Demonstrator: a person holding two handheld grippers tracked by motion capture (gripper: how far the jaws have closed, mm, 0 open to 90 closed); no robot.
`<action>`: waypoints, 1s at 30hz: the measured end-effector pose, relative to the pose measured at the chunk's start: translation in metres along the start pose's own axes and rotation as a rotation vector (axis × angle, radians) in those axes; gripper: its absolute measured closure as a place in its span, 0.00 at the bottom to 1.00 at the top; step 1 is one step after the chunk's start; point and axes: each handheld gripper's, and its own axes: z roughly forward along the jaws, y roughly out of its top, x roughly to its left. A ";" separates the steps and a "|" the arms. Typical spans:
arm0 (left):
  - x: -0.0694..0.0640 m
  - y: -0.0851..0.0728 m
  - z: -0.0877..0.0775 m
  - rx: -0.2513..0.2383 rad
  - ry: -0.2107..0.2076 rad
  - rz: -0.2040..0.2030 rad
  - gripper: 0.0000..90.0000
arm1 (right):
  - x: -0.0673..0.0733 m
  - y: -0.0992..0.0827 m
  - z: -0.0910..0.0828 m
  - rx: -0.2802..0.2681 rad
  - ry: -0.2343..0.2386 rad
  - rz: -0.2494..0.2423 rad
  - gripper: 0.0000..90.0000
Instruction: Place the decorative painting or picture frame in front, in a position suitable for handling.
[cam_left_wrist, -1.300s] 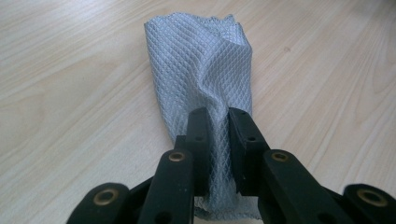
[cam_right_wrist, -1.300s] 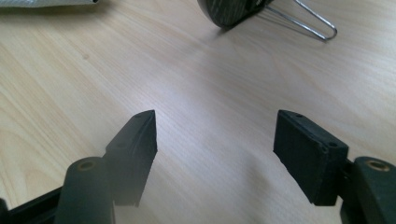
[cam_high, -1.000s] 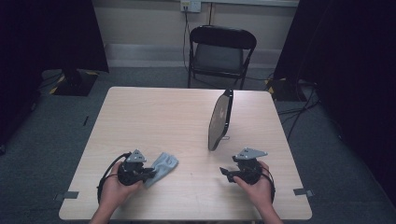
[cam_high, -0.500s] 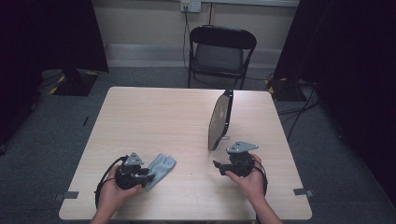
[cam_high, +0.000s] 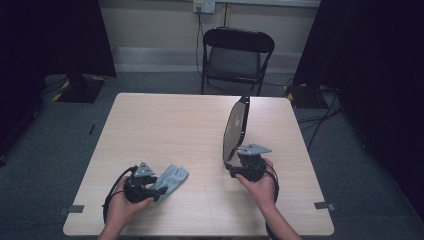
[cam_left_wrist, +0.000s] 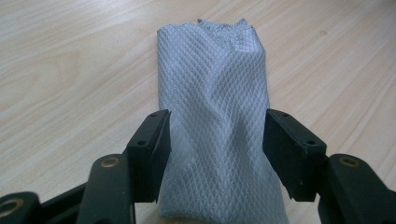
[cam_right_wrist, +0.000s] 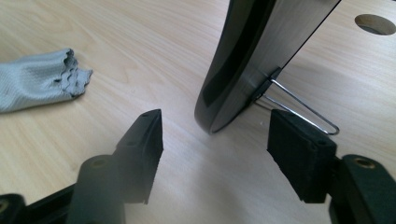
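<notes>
- Your left gripper (cam_high: 141, 184) is black, topped by a grey three-cornered plate, with a black cable looping at its 8 o'clock.
- Your right gripper (cam_high: 248, 165) matches it.
- Brass-coloured pivots and small screws mark the black jaws.

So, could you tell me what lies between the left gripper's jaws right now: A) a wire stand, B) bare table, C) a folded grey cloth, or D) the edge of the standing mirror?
C: in the left gripper view the grey cloth lies on the table between the left gripper's open jaws, which have just been opening.
</notes>
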 end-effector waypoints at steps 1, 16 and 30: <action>0.000 0.000 0.000 -0.001 0.001 0.005 0.46 | 0.000 0.001 0.002 -0.002 0.003 0.009 0.42; 0.000 0.000 0.000 0.003 0.006 0.012 0.46 | -0.006 0.003 0.004 0.008 -0.007 0.043 0.69; 0.000 0.001 0.000 0.003 0.010 0.012 0.46 | -0.028 -0.004 -0.019 0.017 -0.038 0.057 0.73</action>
